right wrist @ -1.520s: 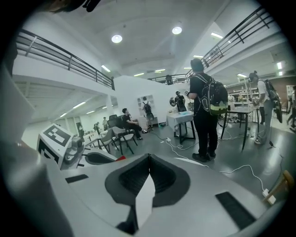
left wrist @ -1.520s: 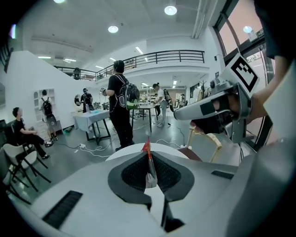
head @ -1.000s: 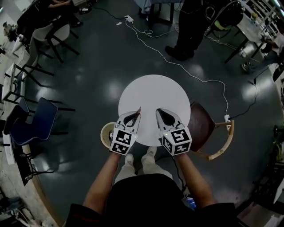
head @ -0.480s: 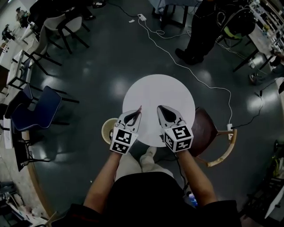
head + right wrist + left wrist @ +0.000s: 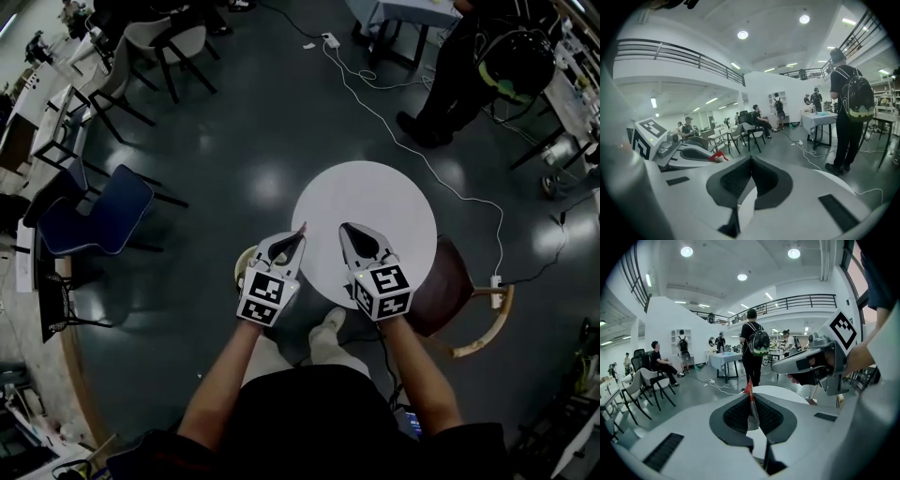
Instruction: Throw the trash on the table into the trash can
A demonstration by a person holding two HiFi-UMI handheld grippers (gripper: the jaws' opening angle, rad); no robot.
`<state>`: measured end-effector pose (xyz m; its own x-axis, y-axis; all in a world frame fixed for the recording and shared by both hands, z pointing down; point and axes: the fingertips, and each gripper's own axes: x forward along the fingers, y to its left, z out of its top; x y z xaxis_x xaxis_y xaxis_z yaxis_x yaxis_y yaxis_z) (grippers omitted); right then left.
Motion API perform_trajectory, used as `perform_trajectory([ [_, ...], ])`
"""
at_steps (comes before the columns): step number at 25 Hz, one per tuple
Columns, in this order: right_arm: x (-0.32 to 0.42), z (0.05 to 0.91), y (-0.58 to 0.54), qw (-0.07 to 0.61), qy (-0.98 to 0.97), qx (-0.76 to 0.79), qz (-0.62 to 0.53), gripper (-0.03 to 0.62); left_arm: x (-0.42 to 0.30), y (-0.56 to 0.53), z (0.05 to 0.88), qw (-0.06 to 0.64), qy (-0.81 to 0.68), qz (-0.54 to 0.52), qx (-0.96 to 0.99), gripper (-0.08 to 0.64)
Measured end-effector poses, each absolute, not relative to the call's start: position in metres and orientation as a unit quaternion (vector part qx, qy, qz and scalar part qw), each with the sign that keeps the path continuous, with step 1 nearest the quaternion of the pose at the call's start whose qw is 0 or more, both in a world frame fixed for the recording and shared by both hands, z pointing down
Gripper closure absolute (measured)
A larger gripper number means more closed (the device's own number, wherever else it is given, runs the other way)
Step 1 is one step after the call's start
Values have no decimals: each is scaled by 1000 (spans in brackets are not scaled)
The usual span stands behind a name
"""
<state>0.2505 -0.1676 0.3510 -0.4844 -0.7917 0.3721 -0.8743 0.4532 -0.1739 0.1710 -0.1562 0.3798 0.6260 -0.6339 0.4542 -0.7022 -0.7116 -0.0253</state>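
Note:
My left gripper [image 5: 300, 231] is shut on a thin silver wrapper with a red tip [image 5: 751, 401], held upright just off the left edge of the round white table [image 5: 375, 202]. The red tip also shows in the right gripper view [image 5: 717, 156]. A cream trash can [image 5: 243, 265] stands on the floor by the table, mostly hidden under the left gripper's body. My right gripper [image 5: 344, 229] hovers over the table's near side, jaws shut with nothing between them [image 5: 750, 160]. The two grippers are side by side, a small gap apart.
A brown wooden chair [image 5: 445, 291] is tucked at the table's right. A blue chair [image 5: 94, 217] and dark chairs stand to the left. A white cable [image 5: 441, 178] runs across the floor behind the table. A person with a backpack [image 5: 459, 66] stands beyond.
Both grippers have shifted left relative to the table. The left one now covers most of the trash can, which showed beside it before. The wrapper stays gripped.

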Motion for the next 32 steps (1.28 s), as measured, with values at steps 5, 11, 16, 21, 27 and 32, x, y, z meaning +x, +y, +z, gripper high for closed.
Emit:
perform_trajectory([
  [5,196,345,-155,114,-842,498,174,574,115,-143,373,75,-370,219,900,535],
  [11,138,347,-139,120,-841,497,176,574,58,-127,373,85,-372,212,900,535],
  [16,97,357,-134,124,-841,495,181,574,18,-120,384,95,-371,213,899,535],
  [21,68,377,-140,129,-839,492,194,574,-10,-123,403,109,-370,219,896,535],
  [27,37,405,-144,131,-839,486,208,574,-36,-133,426,126,-377,216,892,535],
  [32,22,435,-151,140,-837,477,228,574,-48,-143,454,142,-379,224,887,535],
])
